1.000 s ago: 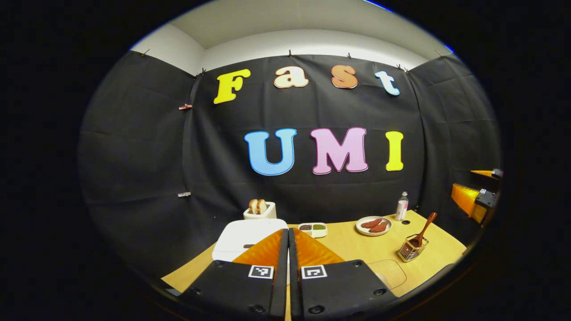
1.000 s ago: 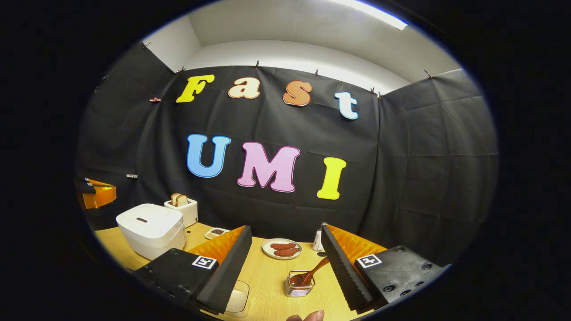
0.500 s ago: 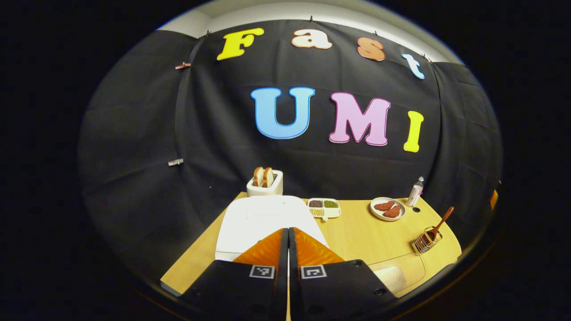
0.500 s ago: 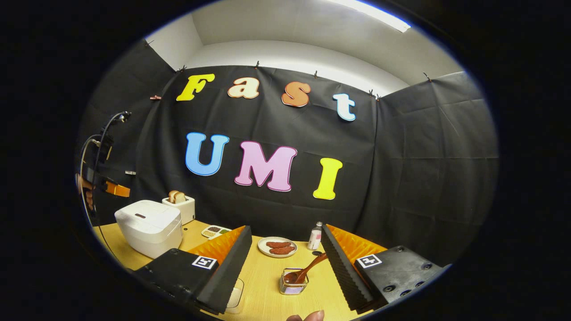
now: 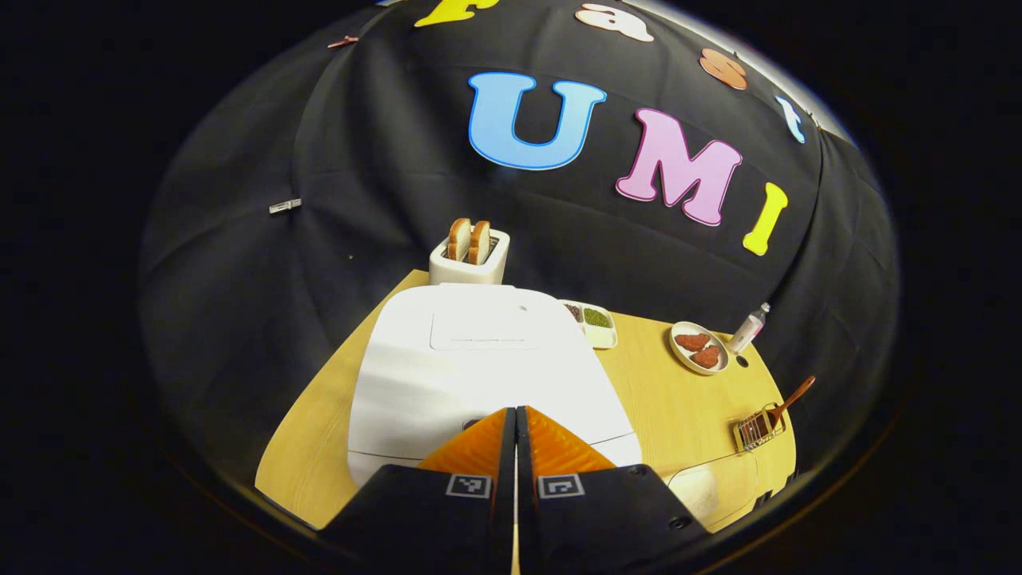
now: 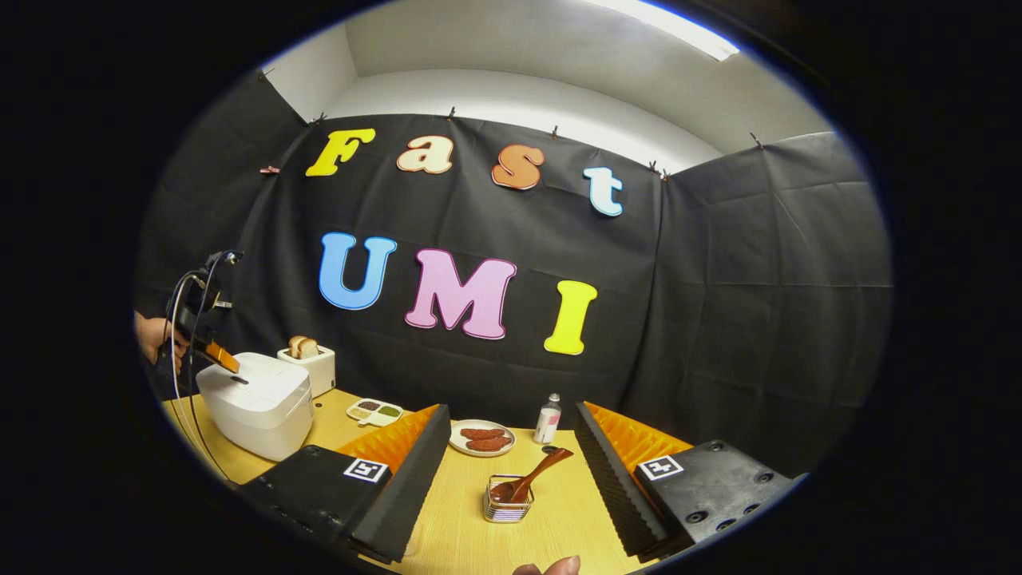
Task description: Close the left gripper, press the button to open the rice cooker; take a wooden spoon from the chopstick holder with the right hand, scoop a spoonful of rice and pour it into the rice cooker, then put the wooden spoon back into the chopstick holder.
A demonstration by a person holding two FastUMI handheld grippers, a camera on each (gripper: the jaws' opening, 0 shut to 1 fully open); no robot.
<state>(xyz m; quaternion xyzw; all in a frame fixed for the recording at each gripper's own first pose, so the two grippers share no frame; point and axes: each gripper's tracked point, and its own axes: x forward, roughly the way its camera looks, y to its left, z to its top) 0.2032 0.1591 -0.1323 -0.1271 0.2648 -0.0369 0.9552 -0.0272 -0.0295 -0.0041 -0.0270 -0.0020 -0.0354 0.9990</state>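
My left claw [image 5: 516, 411] is closed, its tips over the front edge of the rice cooker [image 5: 479, 375] lid. My right claw [image 6: 511, 435] gapes wide above open counter [image 6: 551, 527], the wooden spoon [image 6: 527, 479] standing in the chopstick holder [image 6: 508, 508] between its fingers.

I see a glossy white boxy rice cooker [image 5: 479, 375], brown wooden spoon [image 6: 531, 477] in silver wire holder [image 6: 508, 508], pale wood-grain table [image 6: 551, 527].
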